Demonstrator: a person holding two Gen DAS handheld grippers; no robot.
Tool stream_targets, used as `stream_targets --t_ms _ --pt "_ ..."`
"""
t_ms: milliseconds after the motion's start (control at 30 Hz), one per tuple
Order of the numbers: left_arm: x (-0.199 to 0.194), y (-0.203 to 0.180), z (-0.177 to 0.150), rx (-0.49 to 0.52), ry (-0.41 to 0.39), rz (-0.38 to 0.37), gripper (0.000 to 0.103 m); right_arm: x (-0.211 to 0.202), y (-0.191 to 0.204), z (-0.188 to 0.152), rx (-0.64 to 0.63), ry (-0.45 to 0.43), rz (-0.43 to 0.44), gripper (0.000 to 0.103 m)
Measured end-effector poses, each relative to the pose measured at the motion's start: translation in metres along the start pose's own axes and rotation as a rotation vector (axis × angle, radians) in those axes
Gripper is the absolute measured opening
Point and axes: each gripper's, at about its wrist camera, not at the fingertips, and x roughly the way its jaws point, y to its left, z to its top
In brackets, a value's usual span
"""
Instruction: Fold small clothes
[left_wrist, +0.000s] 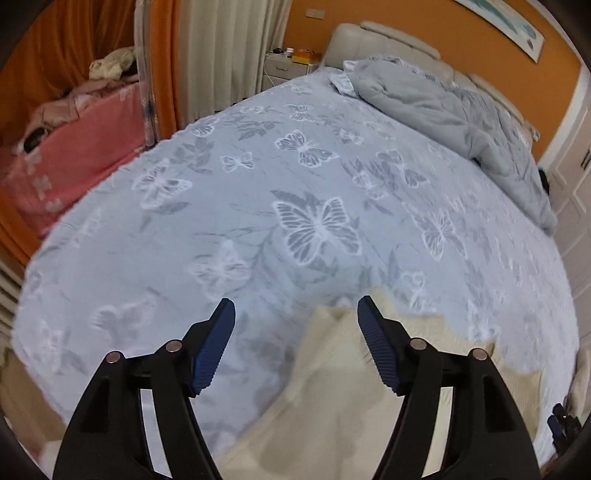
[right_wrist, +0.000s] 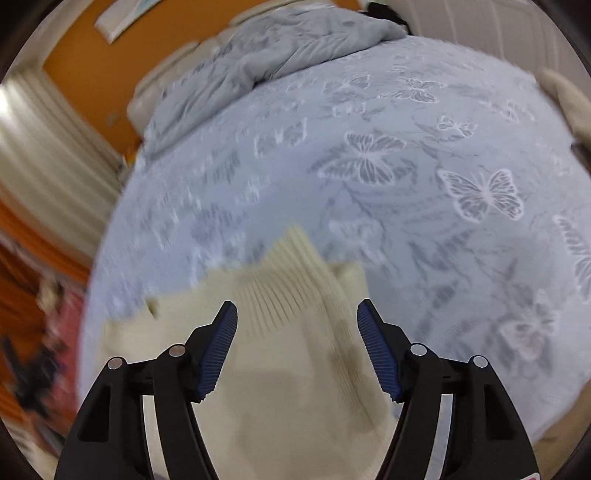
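A cream knitted garment (left_wrist: 332, 391) lies on the blue butterfly-print bedspread (left_wrist: 258, 229) near the bed's front edge. My left gripper (left_wrist: 296, 314) is open and empty, hovering above the garment's left part. In the right wrist view the same garment (right_wrist: 288, 350) shows a ribbed cuff or hem pointing away, with a fold beside it. My right gripper (right_wrist: 297, 315) is open and empty, just above the ribbed part. The right wrist view is motion-blurred.
A crumpled grey duvet (left_wrist: 454, 122) lies at the head of the bed, also visible in the right wrist view (right_wrist: 266, 62). A pink-covered bed with clothes (left_wrist: 74, 147) stands at left. A nightstand (left_wrist: 288, 66) sits by the curtains. Another cream item (right_wrist: 569, 103) lies at the bedspread's far right edge.
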Motion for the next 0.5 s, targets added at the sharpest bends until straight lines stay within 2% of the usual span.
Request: stream_targets --t_ms 67,133,200,233,267,333,367,433,500 --pt "0.002 -0.014 -0.01 0.094 0.03 0.017 0.067 0.016 0.003 -0.012 -0.056 0.044 -0.056 0.066" --pt "0.019 -0.037 -0.025 0.193 0.091 0.038 0.067 0.033 0.003 -0.015 -0.053 0.064 -0.086 0.066" --pt "0.042 -0.049 -0.037 0.225 0.158 0.064 0.065 0.045 0.007 -0.012 -0.049 0.057 -0.105 0.067" --pt "0.055 -0.053 -0.042 0.232 0.187 0.1 0.061 0.053 0.01 -0.008 -0.052 0.057 -0.119 0.067" --pt "0.07 -0.055 -0.046 0.228 0.219 0.131 0.049 0.057 0.012 -0.005 -0.053 0.062 -0.127 0.064" --pt "0.084 -0.052 -0.047 0.186 0.254 0.14 0.044 0.068 0.015 0.003 -0.053 0.087 -0.129 0.012" --pt "0.086 -0.05 -0.046 0.166 0.255 0.151 0.041 0.071 0.015 0.008 -0.047 0.119 -0.107 0.008" --pt "0.087 -0.052 -0.043 0.178 0.246 0.178 0.04 0.054 0.011 0.018 -0.003 0.063 -0.041 0.007" --pt "0.092 -0.052 -0.043 0.198 0.25 0.191 0.041 0.04 0.005 0.024 -0.002 -0.001 -0.047 0.007"
